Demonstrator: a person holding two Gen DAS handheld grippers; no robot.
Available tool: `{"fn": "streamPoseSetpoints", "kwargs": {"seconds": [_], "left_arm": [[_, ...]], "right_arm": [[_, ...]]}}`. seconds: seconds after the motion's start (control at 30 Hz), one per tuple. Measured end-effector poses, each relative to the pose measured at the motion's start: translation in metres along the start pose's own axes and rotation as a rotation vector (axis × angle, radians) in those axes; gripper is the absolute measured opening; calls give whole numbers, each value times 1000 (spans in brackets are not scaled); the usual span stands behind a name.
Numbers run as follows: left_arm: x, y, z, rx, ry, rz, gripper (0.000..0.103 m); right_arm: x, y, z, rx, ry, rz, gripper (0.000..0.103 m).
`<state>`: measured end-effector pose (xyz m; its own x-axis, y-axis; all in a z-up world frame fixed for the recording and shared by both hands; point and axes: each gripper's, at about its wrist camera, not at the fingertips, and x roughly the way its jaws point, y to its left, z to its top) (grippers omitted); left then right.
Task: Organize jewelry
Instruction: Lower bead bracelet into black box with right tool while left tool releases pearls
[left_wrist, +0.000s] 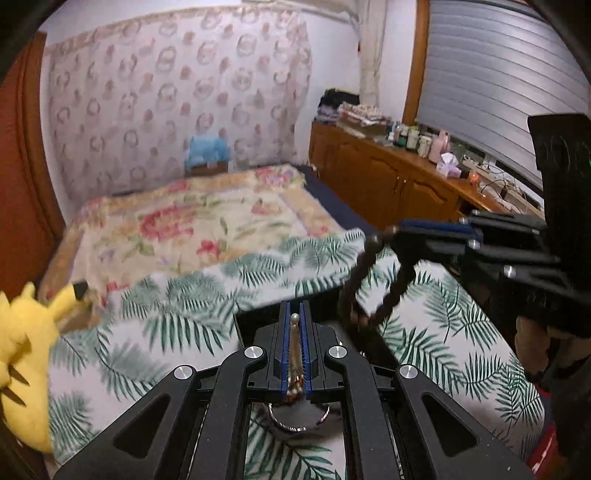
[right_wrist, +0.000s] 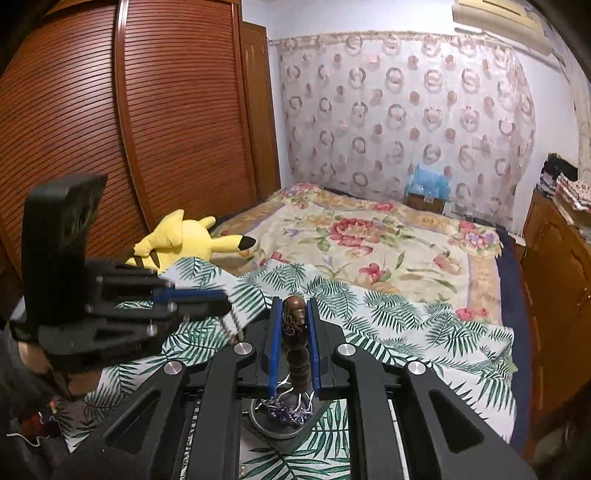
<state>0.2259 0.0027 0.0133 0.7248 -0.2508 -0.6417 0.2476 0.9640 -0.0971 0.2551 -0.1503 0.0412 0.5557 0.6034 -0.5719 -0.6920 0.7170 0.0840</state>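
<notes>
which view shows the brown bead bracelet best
The left wrist view: the brown bead bracelet hangs as a full loop from the right claw. The right wrist view shows only a few carved beads pinched between its pads.

Left gripper (left_wrist: 294, 321) closed on thin gold pearl-tipped chain (left_wrist: 294, 347), above round metal dish (left_wrist: 299, 424) on palm-print cloth (left_wrist: 184, 317). Right gripper (left_wrist: 397, 232) closed on brown bead strand (left_wrist: 360, 280), loop hung near cloth's far-right edge. Yellow plush (left_wrist: 26, 332) seen at cloth's left edge.
</notes>
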Motion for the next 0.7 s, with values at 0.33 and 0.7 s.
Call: {"fn": "streamPoseSetpoints", "kwargs": {"seconds": [0.33,0.7], "left_arm": [[22,5,-26,-32,55,8,4],[30,4,-32,-31,81,4,4]], "right_arm": [[33,-5,-16,21,52,16,15],[35,0,-16,24,57,53,14]]}}
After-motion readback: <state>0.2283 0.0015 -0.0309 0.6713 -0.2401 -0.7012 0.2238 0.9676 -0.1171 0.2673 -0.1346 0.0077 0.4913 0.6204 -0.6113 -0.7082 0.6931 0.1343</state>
